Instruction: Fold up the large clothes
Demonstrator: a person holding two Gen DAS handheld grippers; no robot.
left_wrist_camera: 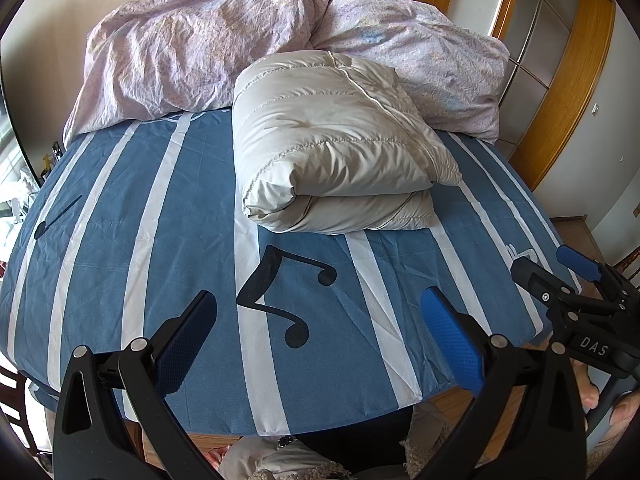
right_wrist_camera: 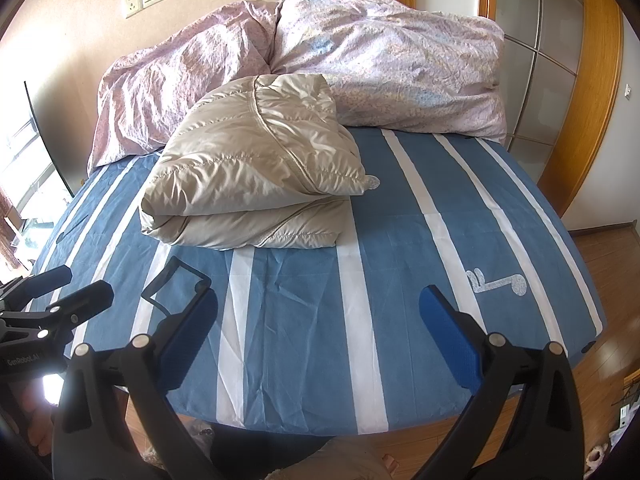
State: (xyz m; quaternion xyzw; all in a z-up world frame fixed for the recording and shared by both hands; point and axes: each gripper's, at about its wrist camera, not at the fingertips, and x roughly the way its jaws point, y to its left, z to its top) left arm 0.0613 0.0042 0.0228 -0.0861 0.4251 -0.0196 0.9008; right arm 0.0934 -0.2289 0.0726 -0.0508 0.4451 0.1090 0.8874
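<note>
A beige quilted down jacket (left_wrist_camera: pixel 336 148) lies folded in a thick bundle on the blue and white striped bed sheet (left_wrist_camera: pixel 192 216), towards the far half of the bed. It also shows in the right wrist view (right_wrist_camera: pixel 256 176). My left gripper (left_wrist_camera: pixel 320 336) is open and empty, held above the near edge of the bed, well short of the jacket. My right gripper (right_wrist_camera: pixel 318 332) is open and empty too, above the near edge. The right gripper also shows in the left wrist view (left_wrist_camera: pixel 556 268), and the left gripper in the right wrist view (right_wrist_camera: pixel 72 284).
A crumpled pink floral duvet (left_wrist_camera: pixel 248 44) is heaped along the far side of the bed (right_wrist_camera: pixel 380 64) against the wall. A wooden-framed sliding door (right_wrist_camera: pixel 560 80) stands at the right. Wooden floor (right_wrist_camera: pixel 608 248) runs beside the bed.
</note>
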